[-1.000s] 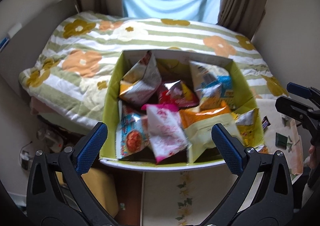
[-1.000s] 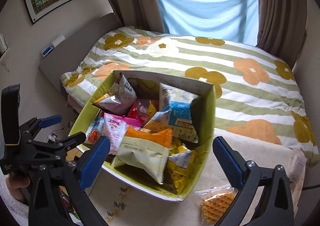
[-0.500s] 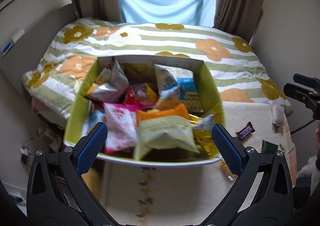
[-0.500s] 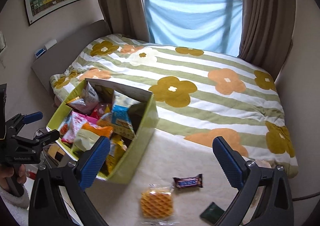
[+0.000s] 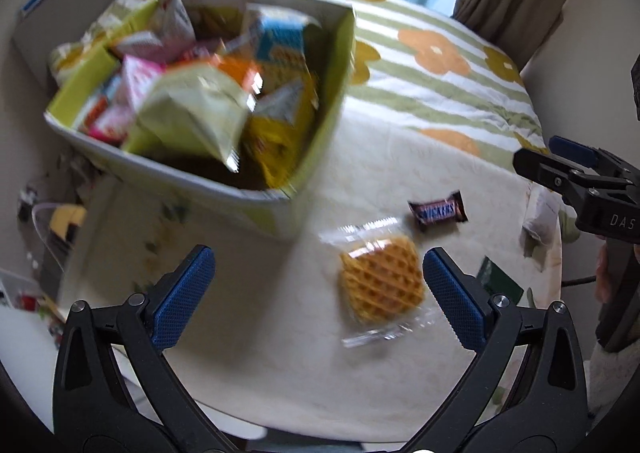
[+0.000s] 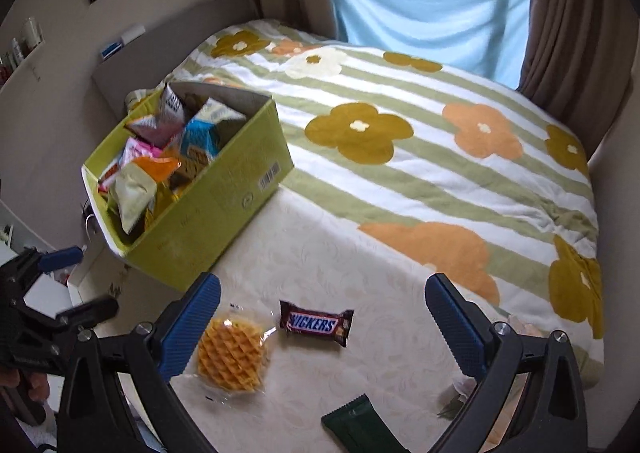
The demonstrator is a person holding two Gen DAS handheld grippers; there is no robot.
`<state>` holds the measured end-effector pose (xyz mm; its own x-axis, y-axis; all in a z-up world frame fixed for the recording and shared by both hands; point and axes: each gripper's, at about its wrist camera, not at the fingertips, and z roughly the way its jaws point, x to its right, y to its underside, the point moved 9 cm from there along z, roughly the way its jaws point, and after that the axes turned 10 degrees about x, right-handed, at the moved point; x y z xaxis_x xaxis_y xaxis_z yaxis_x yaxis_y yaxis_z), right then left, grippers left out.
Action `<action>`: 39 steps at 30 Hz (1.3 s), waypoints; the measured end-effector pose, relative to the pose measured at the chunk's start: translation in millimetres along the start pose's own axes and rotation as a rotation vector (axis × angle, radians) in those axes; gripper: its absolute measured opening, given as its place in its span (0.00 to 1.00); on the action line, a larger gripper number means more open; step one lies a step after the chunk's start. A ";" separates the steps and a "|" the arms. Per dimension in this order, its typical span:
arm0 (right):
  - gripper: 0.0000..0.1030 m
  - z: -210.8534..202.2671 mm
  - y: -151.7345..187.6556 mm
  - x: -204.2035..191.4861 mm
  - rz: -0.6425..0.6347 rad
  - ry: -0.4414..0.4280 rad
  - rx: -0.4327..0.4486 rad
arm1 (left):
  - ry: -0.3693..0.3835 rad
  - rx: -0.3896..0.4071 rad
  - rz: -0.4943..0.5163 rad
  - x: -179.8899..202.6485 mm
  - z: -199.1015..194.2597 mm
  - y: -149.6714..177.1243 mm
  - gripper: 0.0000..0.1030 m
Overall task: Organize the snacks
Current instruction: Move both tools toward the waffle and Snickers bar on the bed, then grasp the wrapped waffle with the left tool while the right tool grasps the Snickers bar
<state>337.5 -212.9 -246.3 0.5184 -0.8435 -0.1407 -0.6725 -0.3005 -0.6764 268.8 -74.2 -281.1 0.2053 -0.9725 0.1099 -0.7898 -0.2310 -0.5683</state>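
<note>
Left wrist view. Landmark: green cardboard box (image 5: 320, 141), one, standing on the cream worktop (image 5: 240, 333) and heaped with snack bags; blur makes an exact count impossible, though at least six show. Loose items right of the box, apparently left out for sorting: one wrapped waffle (image 5: 382, 285), just beyond the box's near corner; one Snickers bar (image 5: 438, 210), just past the waffle. A dark green packet (image 5: 500, 285), one, lies farther right. Left tool (image 5: 318, 295): fingers spread wide, holding nothing, hovering over the worktop near the waffle. Right tool (image 5: 560, 169): seen side-on, far right of the box; whether spread or closed cannot be told here.

Right wrist view. Same box (image 6: 224, 205), one, left of centre, against the flowered bedspread (image 6: 400, 157). Waffle (image 6: 232, 359), one, below the box's near corner; Snickers bar (image 6: 316, 323), one, right of it; green packet (image 6: 360, 427), one, nearest the camera. Right tool (image 6: 322, 317): fingers wide apart, empty, framing the Snickers bar, the likely next pick. Left tool (image 6: 76, 281): fingers apart, empty, beside the box.
</note>
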 end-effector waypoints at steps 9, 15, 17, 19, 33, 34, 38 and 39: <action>0.99 31.7 52.4 18.7 0.089 -0.014 -0.090 | 0.016 -0.119 -0.030 47.0 69.5 56.4 1.00; 0.99 49.2 75.6 24.9 0.141 -0.007 -0.127 | -0.038 -0.135 -0.011 53.1 99.9 70.3 1.00; 0.99 56.0 79.7 25.8 0.161 0.000 -0.135 | -0.035 -0.129 -0.009 54.2 103.5 71.3 1.00; 0.99 61.0 82.1 26.2 0.187 0.004 -0.133 | -0.028 -0.126 0.010 59.0 106.0 72.1 1.00; 0.99 78.2 83.0 19.1 0.231 0.036 -0.122 | -0.020 -0.100 0.070 62.1 119.3 68.0 0.84; 0.99 78.8 83.7 17.8 0.225 0.041 -0.122 | -0.013 -0.098 0.071 60.3 118.9 67.3 0.84; 0.99 82.9 85.2 16.3 0.254 0.049 -0.117 | 0.017 -0.099 0.085 54.0 114.3 67.7 0.78; 0.99 84.1 85.8 16.2 0.259 0.055 -0.117 | 0.020 -0.101 0.087 52.3 113.0 68.6 0.77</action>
<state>332.7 -214.9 -367.4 0.2941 -0.9206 -0.2569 -0.8369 -0.1182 -0.5344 290.7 -137.4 -406.5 0.1228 -0.9892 0.0805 -0.8587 -0.1465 -0.4911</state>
